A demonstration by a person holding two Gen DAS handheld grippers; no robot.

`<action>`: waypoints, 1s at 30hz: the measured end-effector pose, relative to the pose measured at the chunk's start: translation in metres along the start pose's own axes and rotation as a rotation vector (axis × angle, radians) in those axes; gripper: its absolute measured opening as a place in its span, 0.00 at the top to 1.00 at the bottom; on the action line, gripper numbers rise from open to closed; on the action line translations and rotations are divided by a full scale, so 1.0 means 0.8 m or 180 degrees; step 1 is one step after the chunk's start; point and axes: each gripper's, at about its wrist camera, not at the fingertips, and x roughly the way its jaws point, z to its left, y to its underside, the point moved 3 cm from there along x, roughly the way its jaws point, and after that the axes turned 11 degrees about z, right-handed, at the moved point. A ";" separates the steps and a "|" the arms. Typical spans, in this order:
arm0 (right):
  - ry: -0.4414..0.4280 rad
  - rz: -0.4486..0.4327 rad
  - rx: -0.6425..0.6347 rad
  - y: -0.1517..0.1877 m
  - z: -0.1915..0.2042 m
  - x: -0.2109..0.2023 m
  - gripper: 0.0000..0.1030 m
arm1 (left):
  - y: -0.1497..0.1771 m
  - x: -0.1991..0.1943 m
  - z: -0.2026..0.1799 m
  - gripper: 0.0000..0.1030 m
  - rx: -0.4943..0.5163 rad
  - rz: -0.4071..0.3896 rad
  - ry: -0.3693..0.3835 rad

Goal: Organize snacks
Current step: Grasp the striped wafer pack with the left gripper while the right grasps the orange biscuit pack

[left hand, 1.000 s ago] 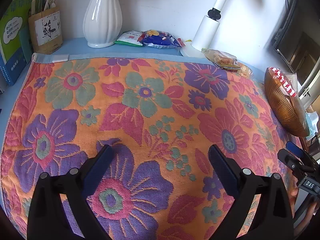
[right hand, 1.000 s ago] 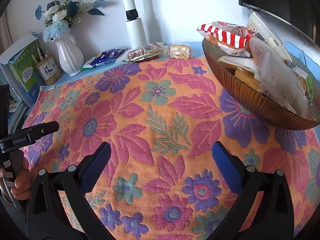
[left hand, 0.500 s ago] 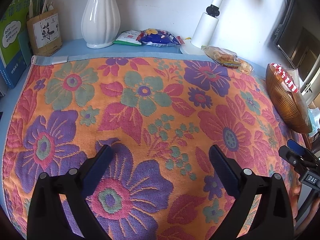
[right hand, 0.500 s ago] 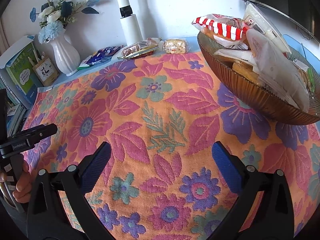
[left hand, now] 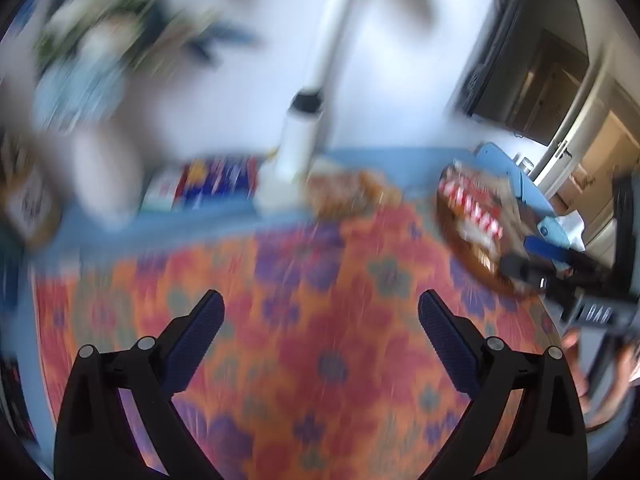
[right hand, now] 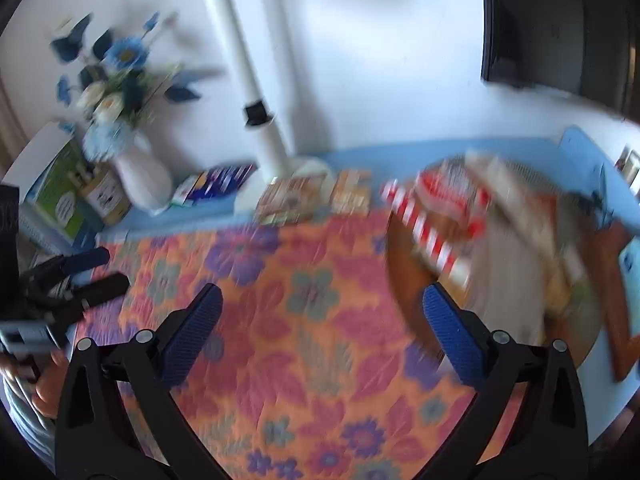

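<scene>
Scanning left to right, I first locate the white vase [right hand: 142, 176] at about 10 o'clock on the table; it is no part of the sorting. Just to its right, at about 11 o'clock, lie the blue snack packet [right hand: 224, 182] and a green-edged packet [right hand: 185, 194], both outside the bowl. At 12 o'clock, beside the white lamp base [right hand: 276, 152], I note the clear biscuit pack [right hand: 290, 198] and a small cake pack [right hand: 352, 192], also loose at the far edge of the floral cloth [right hand: 304, 320]. At about 2 o'clock stands the brown bowl [right hand: 408, 264], already holding the red-striped bag [right hand: 432, 236] and several pale wrappers. I hold the left gripper [left hand: 320, 320] with its jaws wide apart and nothing between them; the right gripper [right hand: 320, 320] is likewise spread wide and empty, above the cloth. Both views are blurred, so finer detail is unreadable. I judge the task partly complete: four packets at the far edge appear left to collect.
</scene>
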 end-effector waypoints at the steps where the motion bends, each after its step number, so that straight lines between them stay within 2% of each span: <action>1: 0.0049 0.0034 -0.0034 -0.022 -0.002 0.002 0.07 | -0.018 0.009 -0.008 0.06 0.0039 -0.0025 -0.0040; 3: 0.0242 0.0174 -0.0109 -0.068 -0.006 0.020 0.13 | -0.046 0.030 -0.019 0.06 0.0075 -0.0023 -0.0019; 5: 0.0284 0.0491 -0.0182 -0.106 -0.010 0.056 0.20 | -0.077 0.061 -0.021 0.06 0.0015 -0.0053 -0.0062; 8: 0.0330 0.0868 -0.0237 -0.131 -0.017 0.105 0.31 | -0.107 0.112 -0.018 0.06 -0.0033 -0.0028 -0.0144; 13: 0.0303 0.1301 -0.0223 -0.151 -0.026 0.183 0.32 | -0.132 0.191 -0.017 0.06 -0.0038 0.0176 -0.0348; 19: 0.0078 0.1798 -0.0085 -0.161 -0.032 0.245 0.30 | -0.138 0.220 -0.020 0.07 -0.0035 0.0216 -0.0382; 20: 0.0086 0.1868 -0.0082 -0.161 -0.033 0.254 0.30 | -0.138 0.220 -0.022 0.11 -0.0023 0.0201 -0.0382; 21: 0.0137 0.1899 -0.0097 -0.162 -0.032 0.258 0.30 | -0.137 0.220 -0.024 0.22 -0.0002 0.0207 -0.0334; 23: 0.0188 0.1939 -0.0080 -0.162 -0.036 0.267 0.31 | -0.133 0.223 -0.028 0.29 0.0037 0.0247 -0.0222; 24: 0.0162 0.1979 -0.0056 -0.160 -0.037 0.271 0.33 | -0.130 0.225 -0.028 0.28 0.0070 0.0235 -0.0244; 25: 0.0101 0.2006 -0.0047 -0.158 -0.037 0.273 0.43 | -0.129 0.225 -0.029 0.27 0.0092 0.0224 -0.0259; 26: 0.0080 0.2026 -0.0050 -0.157 -0.036 0.275 0.51 | -0.128 0.226 -0.030 0.22 0.0107 0.0238 -0.0247; 27: 0.0107 0.2008 -0.0061 -0.156 -0.035 0.275 0.52 | -0.127 0.231 -0.030 0.13 0.0102 0.0286 -0.0188; 28: 0.0138 0.1964 -0.0080 -0.157 -0.033 0.273 0.54 | -0.126 0.235 -0.031 0.10 0.0081 0.0314 -0.0137; 30: 0.0180 0.1884 -0.0102 -0.157 -0.029 0.267 0.54 | -0.125 0.244 -0.028 0.09 0.0032 0.0376 -0.0086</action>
